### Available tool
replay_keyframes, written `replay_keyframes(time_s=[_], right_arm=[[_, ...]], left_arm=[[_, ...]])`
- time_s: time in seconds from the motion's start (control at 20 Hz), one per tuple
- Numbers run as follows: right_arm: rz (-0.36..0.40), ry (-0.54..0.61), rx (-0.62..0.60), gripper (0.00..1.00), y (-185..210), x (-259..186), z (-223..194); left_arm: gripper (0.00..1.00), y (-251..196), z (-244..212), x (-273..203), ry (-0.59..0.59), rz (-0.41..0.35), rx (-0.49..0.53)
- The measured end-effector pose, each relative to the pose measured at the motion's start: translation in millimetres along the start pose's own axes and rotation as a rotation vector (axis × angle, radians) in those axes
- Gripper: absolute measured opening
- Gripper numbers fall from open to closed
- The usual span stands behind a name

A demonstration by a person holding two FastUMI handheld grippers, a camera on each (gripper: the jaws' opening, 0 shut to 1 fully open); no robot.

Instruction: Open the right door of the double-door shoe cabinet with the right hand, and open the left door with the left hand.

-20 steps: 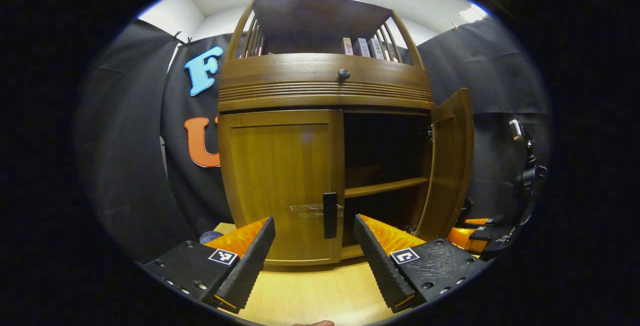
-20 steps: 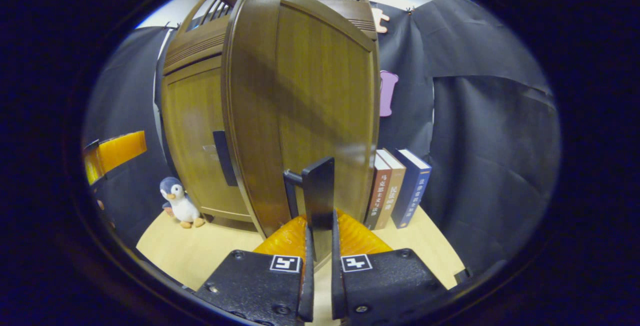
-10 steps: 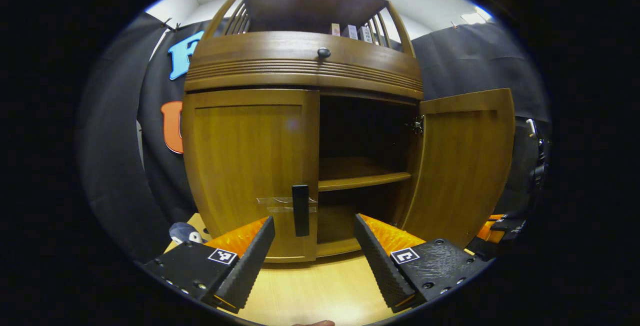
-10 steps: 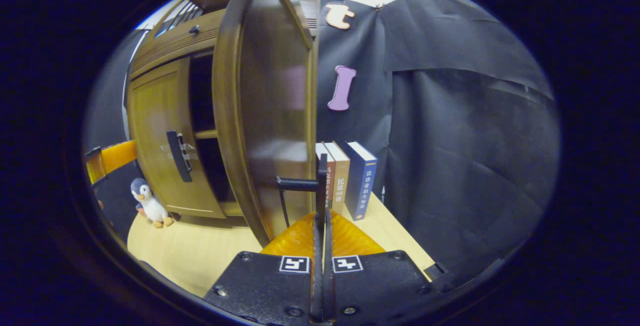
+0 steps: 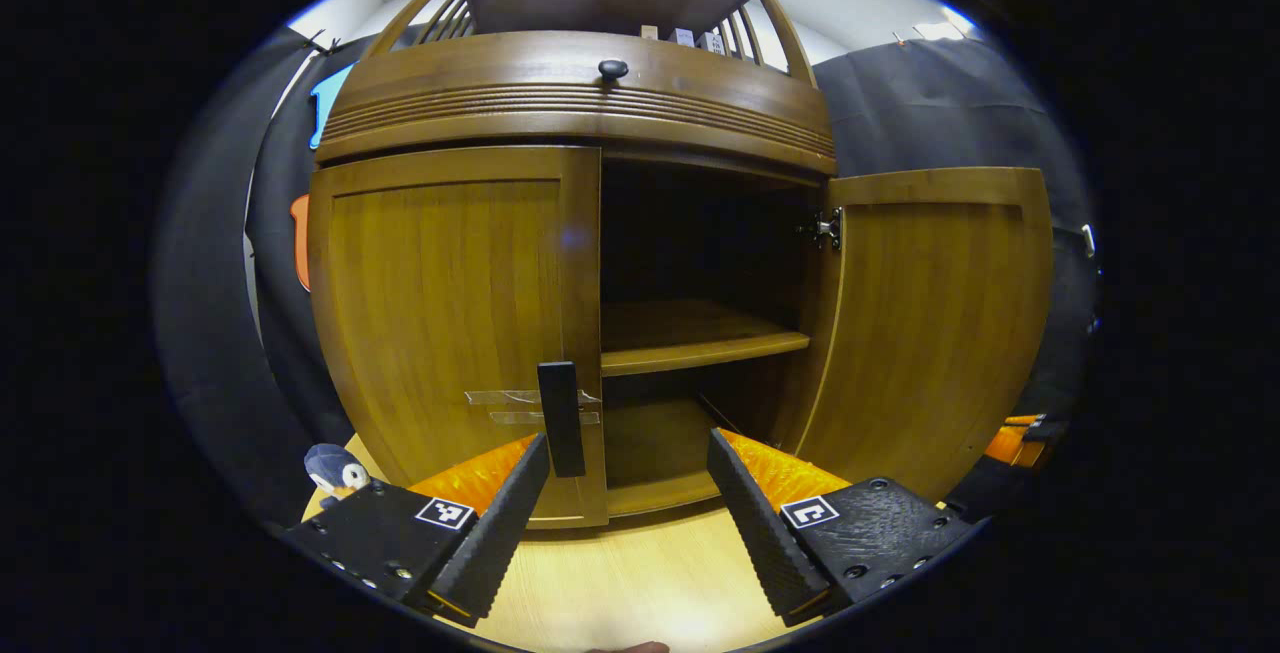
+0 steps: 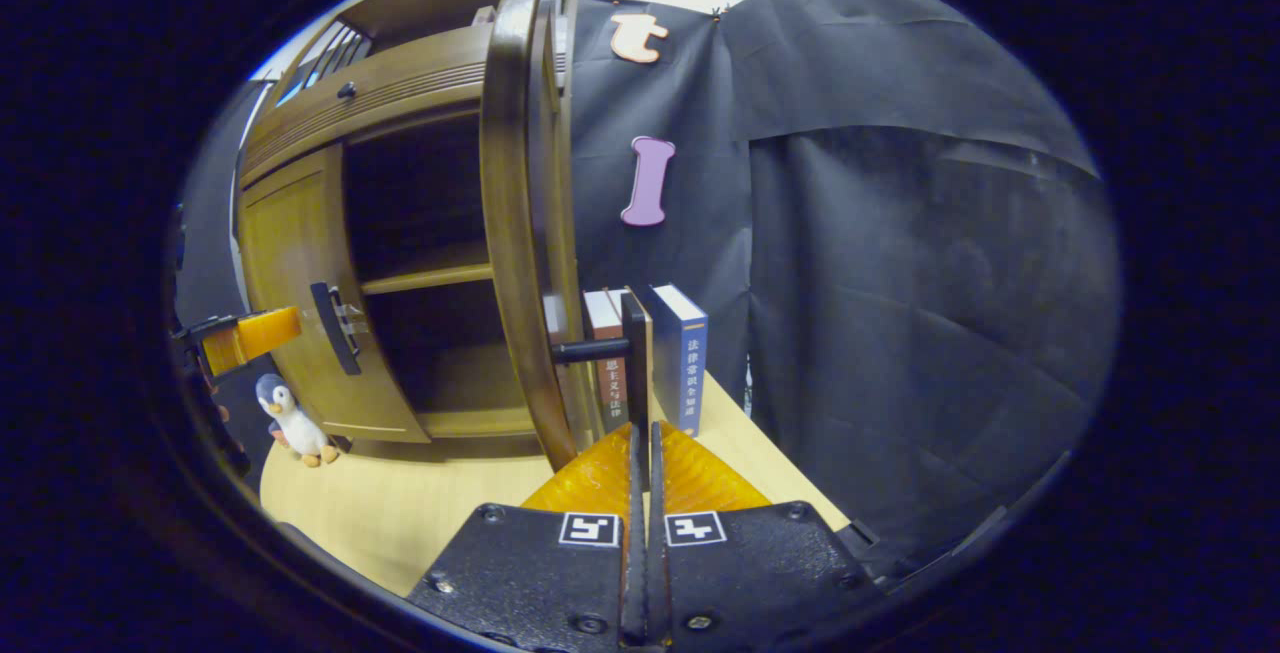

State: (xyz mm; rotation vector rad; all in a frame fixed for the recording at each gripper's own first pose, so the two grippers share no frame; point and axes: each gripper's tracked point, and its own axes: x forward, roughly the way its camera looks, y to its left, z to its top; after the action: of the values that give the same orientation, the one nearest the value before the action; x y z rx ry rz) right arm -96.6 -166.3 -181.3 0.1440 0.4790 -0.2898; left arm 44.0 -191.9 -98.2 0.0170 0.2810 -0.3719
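Observation:
The wooden shoe cabinet (image 5: 580, 103) fills the left gripper view. Its left door (image 5: 450, 313) is closed, and the black handle (image 5: 560, 418) stands just above my left finger. My left gripper (image 5: 628, 508) is open, close in front of that handle, with nothing between its fingers. The right door (image 5: 940, 323) stands wide open, showing a shelf (image 5: 700, 343) inside. In the right gripper view the right door (image 6: 525, 263) appears edge-on. My right gripper (image 6: 641, 443) is shut on that door's black handle (image 6: 635, 363).
A toy penguin (image 6: 290, 418) stands on the light wooden table (image 6: 400, 503) left of the cabinet. Upright books (image 6: 680, 353) lean behind the open right door. Black cloth walls close in on all sides.
The right door has swung farther open with my right gripper on its handle. My left gripper has moved closer to the left door, whose handle now sits by its left finger.

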Motion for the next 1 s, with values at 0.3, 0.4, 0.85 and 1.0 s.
replay_keyframes(time_s=[0.3, 0.4, 0.85, 1.0], right_arm=[[-0.076, -0.052, 0.015, 0.04, -30, -12, 10], [-0.087, -0.08, 0.01, 0.04, -34, -19, 13], [-0.07, -0.111, 0.008, 0.36, -38, -52, 7], [-0.069, -0.138, 0.029, 0.55, -38, -56, 12]], left_arm=[[0.96, 14, -5, 26, 0.01, 0.032, 0.011], [0.96, 19, -8, 35, 0.016, 0.048, 0.017], [0.95, 57, -40, 94, 0.09, 0.115, -0.038], [0.94, 67, -43, 112, 0.067, 0.14, -0.033]])
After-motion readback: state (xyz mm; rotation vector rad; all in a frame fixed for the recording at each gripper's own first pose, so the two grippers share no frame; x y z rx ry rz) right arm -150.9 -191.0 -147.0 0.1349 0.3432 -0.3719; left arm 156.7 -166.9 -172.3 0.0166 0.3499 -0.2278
